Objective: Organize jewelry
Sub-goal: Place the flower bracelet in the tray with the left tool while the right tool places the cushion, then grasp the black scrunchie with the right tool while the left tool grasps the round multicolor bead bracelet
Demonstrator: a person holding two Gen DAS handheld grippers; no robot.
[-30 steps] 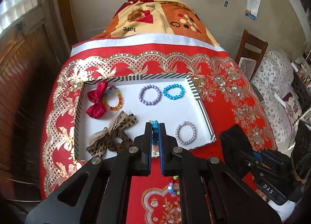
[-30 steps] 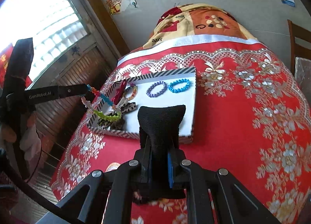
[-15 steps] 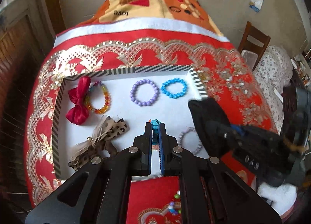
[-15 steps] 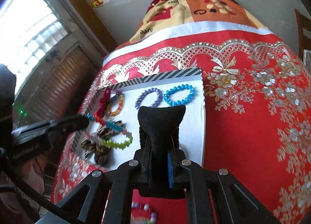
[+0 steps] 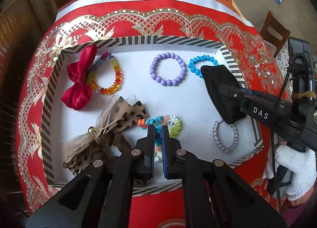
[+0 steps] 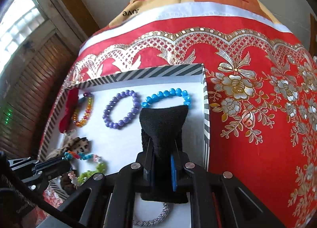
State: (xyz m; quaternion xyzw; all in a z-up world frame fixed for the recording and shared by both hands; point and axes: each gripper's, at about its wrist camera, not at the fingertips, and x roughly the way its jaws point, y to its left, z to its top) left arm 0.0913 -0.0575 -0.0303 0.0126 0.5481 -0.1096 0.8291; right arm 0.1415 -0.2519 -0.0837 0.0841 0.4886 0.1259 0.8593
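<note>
Left gripper (image 5: pixel 158 129) clamped on multicoloured bracelet (image 5: pixel 158 122), low over striped tray (image 5: pixel 126 41) for setting down; right gripper (image 6: pixel 161 165) gripping black pouch (image 6: pixel 163 125), perhaps above silver bracelet (image 5: pixel 225 136).

— How does the left gripper (image 5: pixel 158 129) stand?

— It points steeply down over the near part of the tray (image 5: pixel 49 97), its jaws closed tight on a multicoloured bracelet (image 5: pixel 158 122) (the beads curl out to either side of the tips).

— And the right gripper (image 6: pixel 161 148)?

— It reaches in over the tray's right edge, also tilted downward. Its jaws are clamped on a black cloth piece (image 6: pixel 163 121), which sticks out past the fingertips.

— Is the person visible?

— Only one hand (image 5: pixel 291 170), in a white knit glove, wrapped around the right gripper's handle beyond the tray's near right corner. The hand that holds the left gripper is out of sight.
</note>
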